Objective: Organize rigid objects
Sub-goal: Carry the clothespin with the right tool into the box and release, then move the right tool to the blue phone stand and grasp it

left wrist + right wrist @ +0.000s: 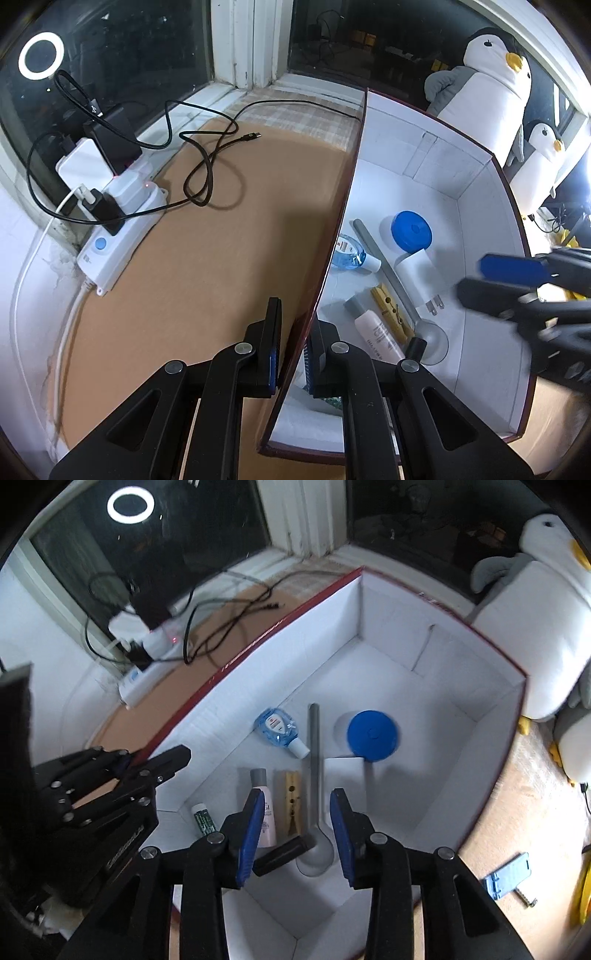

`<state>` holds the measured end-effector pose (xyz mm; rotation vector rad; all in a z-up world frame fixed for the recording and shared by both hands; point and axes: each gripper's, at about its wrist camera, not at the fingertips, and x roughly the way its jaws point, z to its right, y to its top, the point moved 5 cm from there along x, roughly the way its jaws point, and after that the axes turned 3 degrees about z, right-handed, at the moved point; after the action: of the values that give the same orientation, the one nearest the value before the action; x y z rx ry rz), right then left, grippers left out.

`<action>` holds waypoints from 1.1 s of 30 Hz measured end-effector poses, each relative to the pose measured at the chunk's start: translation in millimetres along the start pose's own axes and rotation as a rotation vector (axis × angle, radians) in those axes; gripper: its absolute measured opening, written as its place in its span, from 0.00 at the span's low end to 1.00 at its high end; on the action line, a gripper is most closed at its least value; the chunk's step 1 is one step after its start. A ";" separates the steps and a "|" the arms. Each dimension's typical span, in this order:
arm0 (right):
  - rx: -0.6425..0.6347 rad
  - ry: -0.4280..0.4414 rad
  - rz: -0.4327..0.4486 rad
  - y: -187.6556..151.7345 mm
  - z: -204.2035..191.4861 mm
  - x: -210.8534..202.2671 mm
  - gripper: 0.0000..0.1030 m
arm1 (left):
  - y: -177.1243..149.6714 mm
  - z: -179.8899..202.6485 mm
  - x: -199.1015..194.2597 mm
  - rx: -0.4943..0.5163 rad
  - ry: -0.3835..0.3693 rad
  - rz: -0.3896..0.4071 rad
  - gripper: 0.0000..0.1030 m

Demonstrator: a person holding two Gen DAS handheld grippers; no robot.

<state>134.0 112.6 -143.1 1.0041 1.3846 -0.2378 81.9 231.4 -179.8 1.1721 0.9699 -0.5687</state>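
Step in hand: right gripper (293,829) is hovering over the near end of the box (280,653), jaws parted and grasping nothing; reads as a drop-off just made, with a black block (284,853) lying loose below, between the blue pads.
Left gripper: left gripper (291,354) is pinching the box's near side wall, jaws clenched on it, one pad outside and one inside; likely steadying the box.
Task things, location: all are lying on the white box floor — grey spoon (314,775), wooden clothespin (291,801), small pink-white bottle (264,812), blue sanitizer bottle (279,731), white charger plug (419,275), blue-lidded jar (371,734), small green-and-white tube (203,818) at the near left corner.
Arrangement: spoon, clothespin and pink bottle are lying roughly parallel; black block is touching the spoon's bowl end.
Next move calls for: lifting the right gripper clear of the box walls and going for any remaining loose item; a blue clip-like piece (509,875) is sitting on the brown surface (207,258) outside the box, a possible candidate.
Writing: sanitizer label is showing a red mark, text too small to read; pink bottle print is partly hidden by a pad; lettering on the left gripper's body is illegible.
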 end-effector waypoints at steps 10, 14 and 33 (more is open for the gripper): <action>0.146 -0.031 0.106 -27.0 71.7 -60.9 0.34 | -6.3 0.0 -9.1 -0.008 0.018 -0.006 0.09; 0.219 -0.073 0.117 -45.6 116.2 -77.6 0.34 | -8.4 1.5 -12.4 -0.004 0.032 -0.006 0.09; 0.579 -0.056 -0.024 -118.9 230.7 -24.5 0.43 | -11.4 3.8 -19.5 -0.006 0.072 -0.010 0.13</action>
<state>209.3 -129.0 -205.3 1.4406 1.3027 -0.7079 64.2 222.1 -168.4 1.1896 1.0384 -0.5339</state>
